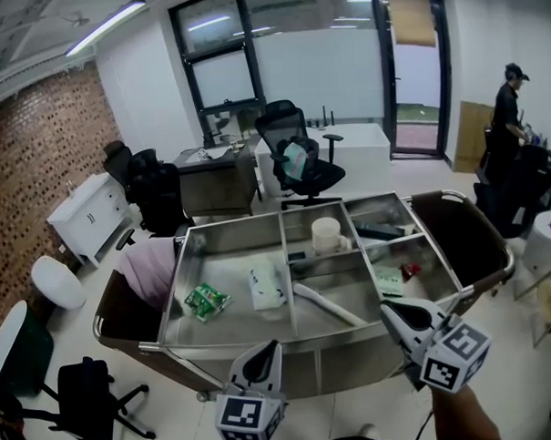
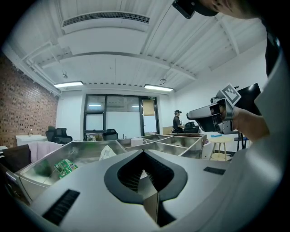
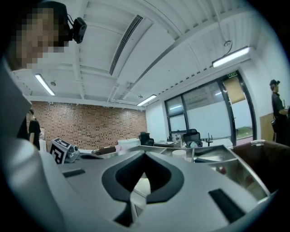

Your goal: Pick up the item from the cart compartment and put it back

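Observation:
A steel cart (image 1: 290,337) with several compartments stands in front of me. Its big left compartment holds a green packet (image 1: 206,301) and a white bag (image 1: 267,286). A white tube (image 1: 327,305) lies in the middle one, and a white cup (image 1: 326,234) stands behind it. The right compartments hold a black item (image 1: 376,230), a pale packet (image 1: 388,281) and something red (image 1: 411,271). My left gripper (image 1: 266,353) hovers shut and empty at the cart's near rim. My right gripper (image 1: 392,312) is also shut and empty, over the near right corner. The left gripper view shows the green packet (image 2: 65,166) low at the left.
Brown bags hang at both cart ends (image 1: 125,317) (image 1: 463,234), with a pink cloth (image 1: 150,270) over the left one. Office chairs (image 1: 296,163), a desk (image 1: 214,176) and a white cabinet (image 1: 88,214) stand behind. A person (image 1: 508,113) stands far right. A black chair (image 1: 92,396) is near left.

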The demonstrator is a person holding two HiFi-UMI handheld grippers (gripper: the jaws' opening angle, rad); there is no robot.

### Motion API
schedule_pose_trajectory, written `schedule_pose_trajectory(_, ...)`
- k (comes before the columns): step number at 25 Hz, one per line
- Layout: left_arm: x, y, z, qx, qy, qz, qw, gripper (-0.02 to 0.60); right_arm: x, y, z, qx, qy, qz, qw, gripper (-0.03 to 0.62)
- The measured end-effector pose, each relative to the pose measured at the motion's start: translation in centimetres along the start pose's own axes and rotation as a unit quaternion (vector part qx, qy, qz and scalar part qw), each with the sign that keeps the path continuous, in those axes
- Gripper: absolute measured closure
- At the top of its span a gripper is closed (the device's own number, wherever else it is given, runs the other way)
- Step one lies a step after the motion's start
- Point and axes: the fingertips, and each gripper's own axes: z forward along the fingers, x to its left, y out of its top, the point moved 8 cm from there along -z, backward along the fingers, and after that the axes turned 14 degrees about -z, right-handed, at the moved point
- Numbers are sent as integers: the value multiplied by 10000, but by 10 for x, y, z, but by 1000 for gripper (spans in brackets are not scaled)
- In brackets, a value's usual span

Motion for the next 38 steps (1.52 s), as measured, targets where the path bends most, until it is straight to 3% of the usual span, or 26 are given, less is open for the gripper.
schedule_pose_trajectory(13,3,-7,-4,33,70,34,10000,581,4,-74,-42,529,-396,606,9960,589)
schedule_pose_trajectory(38,-11,-7,1,97,-114,60,9999,581,4,-73,-39,588,-307,488,9966,589)
